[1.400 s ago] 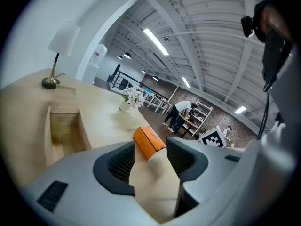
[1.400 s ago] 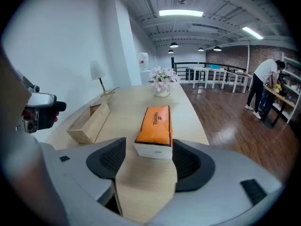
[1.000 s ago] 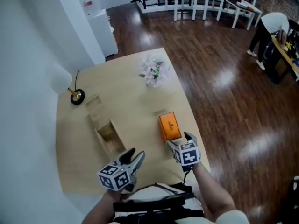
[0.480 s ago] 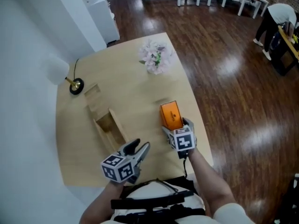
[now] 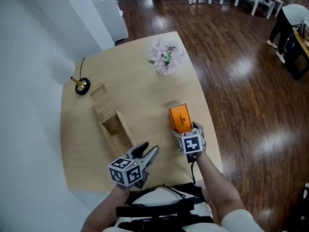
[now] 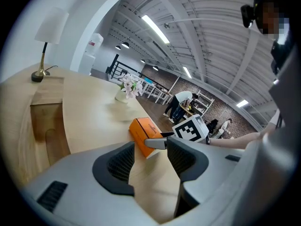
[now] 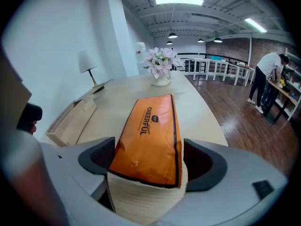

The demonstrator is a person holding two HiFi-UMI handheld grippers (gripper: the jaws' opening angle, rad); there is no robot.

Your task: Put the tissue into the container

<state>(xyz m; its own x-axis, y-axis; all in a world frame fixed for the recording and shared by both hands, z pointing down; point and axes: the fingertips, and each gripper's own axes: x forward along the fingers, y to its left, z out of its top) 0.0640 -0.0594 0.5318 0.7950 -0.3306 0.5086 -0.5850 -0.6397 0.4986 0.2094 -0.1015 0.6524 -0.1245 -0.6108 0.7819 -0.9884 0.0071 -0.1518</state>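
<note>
Jaws of the right gripper [image 7: 149, 164] have just spread wide and dropped astride the orange tissue pack [image 7: 150, 131] on the counter [image 5: 140, 81], not yet pressing it; left gripper [image 6: 149, 157] gapes empty; grasp likely next

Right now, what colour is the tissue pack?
The tissue pack is orange with black trim; clearest in right gripper view.

My left claw [image 5: 147, 151] and right claw [image 5: 185, 129] are grey, with dark ribbed pads [image 6: 120, 161] inside. Behind each sits a white cube [image 5: 124, 172] with black square marks. A thin black cable [image 5: 193, 170] runs back from the right claw's cube. I wear a pale top [image 5: 232, 221] and black straps [image 5: 159, 210].
</note>
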